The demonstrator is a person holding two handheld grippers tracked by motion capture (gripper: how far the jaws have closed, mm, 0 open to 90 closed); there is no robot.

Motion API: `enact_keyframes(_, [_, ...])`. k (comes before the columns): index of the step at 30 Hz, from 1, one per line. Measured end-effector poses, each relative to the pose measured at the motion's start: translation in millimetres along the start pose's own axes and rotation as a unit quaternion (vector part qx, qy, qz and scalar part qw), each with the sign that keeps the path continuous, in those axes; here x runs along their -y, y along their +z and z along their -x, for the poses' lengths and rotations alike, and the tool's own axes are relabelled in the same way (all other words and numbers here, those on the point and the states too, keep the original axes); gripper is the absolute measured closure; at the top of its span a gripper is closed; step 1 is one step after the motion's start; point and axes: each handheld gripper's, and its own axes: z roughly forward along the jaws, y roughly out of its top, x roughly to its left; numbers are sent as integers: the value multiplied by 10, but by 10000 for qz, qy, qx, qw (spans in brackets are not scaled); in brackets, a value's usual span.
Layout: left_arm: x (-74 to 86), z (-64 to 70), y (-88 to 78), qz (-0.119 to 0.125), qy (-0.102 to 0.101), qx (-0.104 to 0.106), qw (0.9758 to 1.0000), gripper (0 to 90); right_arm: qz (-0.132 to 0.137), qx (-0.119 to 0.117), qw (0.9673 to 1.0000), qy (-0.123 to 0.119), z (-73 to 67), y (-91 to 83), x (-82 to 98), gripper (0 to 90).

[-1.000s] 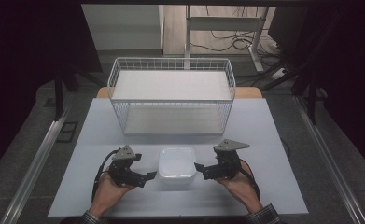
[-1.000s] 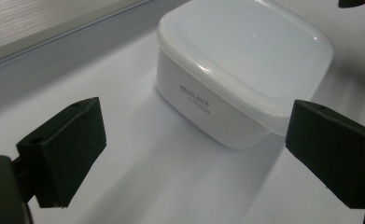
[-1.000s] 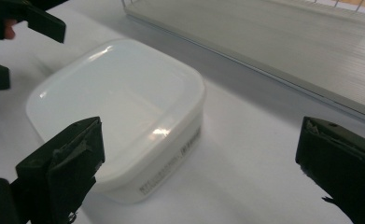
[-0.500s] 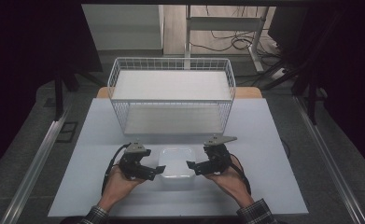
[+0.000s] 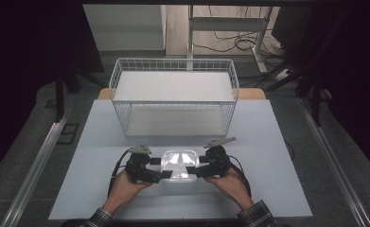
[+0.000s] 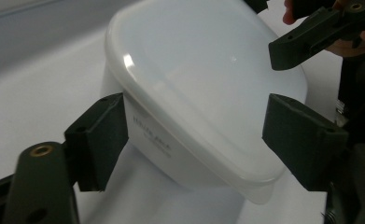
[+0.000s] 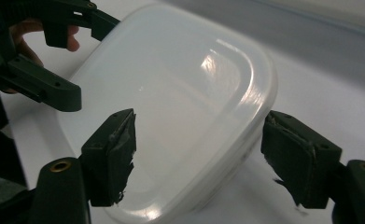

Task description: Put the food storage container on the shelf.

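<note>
Your white table [image 5: 277, 142] carries a wire basket [image 5: 174, 97] at its far side. Near you sits the white lidded container [image 5: 178, 165]. Your left gripper [image 5: 155, 168] and right gripper [image 5: 194, 165] flank it, each with jaws spread wide around a container corner, neither clamped.

Embossed text on container [image 6: 180, 116] prob. unreadable
</note>
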Motion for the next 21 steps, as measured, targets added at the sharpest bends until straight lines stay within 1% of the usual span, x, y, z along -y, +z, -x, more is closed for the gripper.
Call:
enact_keyframes(1, [12,22,-26,-7,-66,-1,10000,291,-54,-58,9999,150,-4,-32,32,313])
enact_keyframes(2, [21,38,-52,40,-92,-20,9999,326,-89,-83,9997,228,2,-51,41,338])
enact_keyframes(3, [31,60,-92,113,-29,-121,9999,390,-71,-94,9994,312,8,-79,58,388])
enact_keyframes(4, [36,67,-115,92,-14,-117,9999,446,-21,-78,9992,386,11,-115,76,454])
enact_keyframes(5, [46,74,-134,121,-20,-117,9999,481,36,-98,9990,428,12,-152,94,509])
enact_keyframes(6, [46,74,-134,121,-20,-117,9999,511,36,-98,9990,428,12,-152,94,509])
enact_keyframes(7, [72,71,-160,232,-150,-87,9996,550,149,-54,9986,502,-7,-225,122,599])
enact_keyframes(8, [72,71,-160,232,-150,-87,9996,580,149,-54,9986,502,-7,-225,122,599])
enact_keyframes(9, [82,68,-173,285,-240,-55,9993,602,199,-33,9982,562,-29,-255,142,626])
enact_keyframes(10, [86,77,-179,316,-239,-94,9992,602,199,-33,9982,562,-29,-255,142,626])
enact_keyframes(11, [84,105,-191,368,-263,-208,9988,634,292,20,9976,629,-53,-275,152,660])
enact_keyframes(12, [84,120,-197,402,-296,-275,9984,647,314,45,9974,647,-58,-283,152,674])
enact_keyframes(13, [86,139,-202,455,-309,-365,9978,665,355,47,9968,721,-65,-294,151,697])
enact_keyframes(14, [86,139,-202,455,-309,-365,9978,678,355,47,9968,721,-65,-294,151,697])
enact_keyframes(15, [89,154,-212,530,-359,-445,9970,693,461,68,9959,781,-74,-308,160,725])
enact_keyframes(16, [89,154,-212,530,-359,-445,9970,707,461,68,9959,781,-74,-308,160,725])
enact_keyframes(17, [93,155,-220,602,-413,-520,9960,724,555,107,9954,778,-83,-314,168,754])
enact_keyframes(18, [93,155,-220,602,-413,-520,9960,742,598,134,9950,784,-89,-314,169,771])
enact_keyframes(19, [99,149,-230,665,-448,-602,9950,769,637,167,9948,771,-95,-317,170,786])
enact_keyframes(20, [99,149,-230,665,-448,-602,9950,778,637,167,9948,771,-95,-317,170,786])
enact_keyframes(21, [106,140,-228,696,-513,-644,9942,781,689,277,9952,634,-122,-303,170,787])
